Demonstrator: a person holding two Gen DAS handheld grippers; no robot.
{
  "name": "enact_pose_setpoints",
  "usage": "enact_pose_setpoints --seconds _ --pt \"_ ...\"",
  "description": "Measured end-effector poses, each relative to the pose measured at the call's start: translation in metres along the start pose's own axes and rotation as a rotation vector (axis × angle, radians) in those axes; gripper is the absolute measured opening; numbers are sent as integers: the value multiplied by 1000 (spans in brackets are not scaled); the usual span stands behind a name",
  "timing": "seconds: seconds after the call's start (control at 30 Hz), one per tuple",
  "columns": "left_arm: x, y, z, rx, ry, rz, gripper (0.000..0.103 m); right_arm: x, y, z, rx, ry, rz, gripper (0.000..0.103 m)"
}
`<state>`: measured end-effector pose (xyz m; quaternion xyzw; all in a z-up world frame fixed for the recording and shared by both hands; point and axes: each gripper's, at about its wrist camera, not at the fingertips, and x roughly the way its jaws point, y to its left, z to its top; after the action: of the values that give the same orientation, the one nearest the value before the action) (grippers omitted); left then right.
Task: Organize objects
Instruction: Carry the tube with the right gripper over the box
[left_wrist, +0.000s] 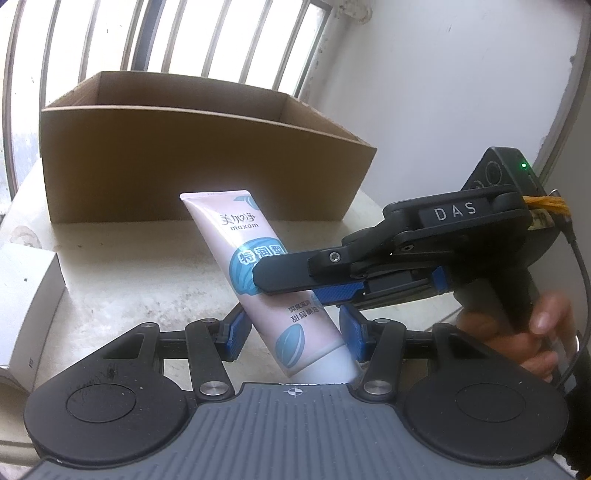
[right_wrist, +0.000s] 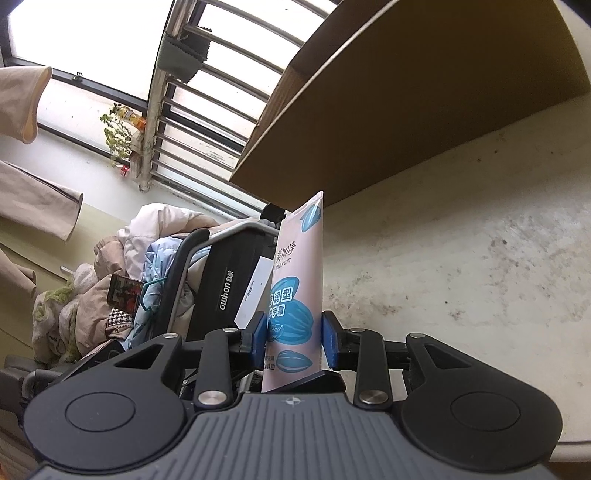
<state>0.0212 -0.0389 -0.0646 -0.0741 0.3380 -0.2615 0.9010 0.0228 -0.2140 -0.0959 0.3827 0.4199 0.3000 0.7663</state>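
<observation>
Your pink tube (left_wrist: 258, 273) of hand cream is the landmark here: it stands tilted over the pale stone ledge (left_wrist: 129, 280), crimped end up and leaning left, white cap down near the left wrist camera.

Your left gripper (left_wrist: 291, 332) brackets the tube's lower part; the left pad (left_wrist: 236, 332) touches the tube's edge, while the other pad sits just beside it, so you cannot tell whether that grip is firm.

Your right gripper (right_wrist: 293, 338) comes in from the right of the tube and crosses in front of its middle. In its own camera both blue pads bracket the blue print on the tube, the left pad (right_wrist: 259, 332) against it and a thin gap by the right one. Your hand (left_wrist: 532, 332) wraps its handle, right of the tube.

Behind the tube, the open cardboard box (left_wrist: 207, 162) sits on the ledge, its near wall rising above the tube's top and standing between tube and box interior. Left of the tube, at the ledge's edge, lies a white carton (left_wrist: 26, 302). Beyond the box are window bars (left_wrist: 229, 37). Off the ledge, left of the tube in the right wrist view, a black case (right_wrist: 221, 291) and piled clothes (right_wrist: 122, 258) crowd the floor.
</observation>
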Motion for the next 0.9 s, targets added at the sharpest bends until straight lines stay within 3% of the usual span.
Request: enact_pose_setpoints --seconds 0.9 --pt "-29 11 28 17 -76 23 52 6 42 27 -118 -9 -3 37"
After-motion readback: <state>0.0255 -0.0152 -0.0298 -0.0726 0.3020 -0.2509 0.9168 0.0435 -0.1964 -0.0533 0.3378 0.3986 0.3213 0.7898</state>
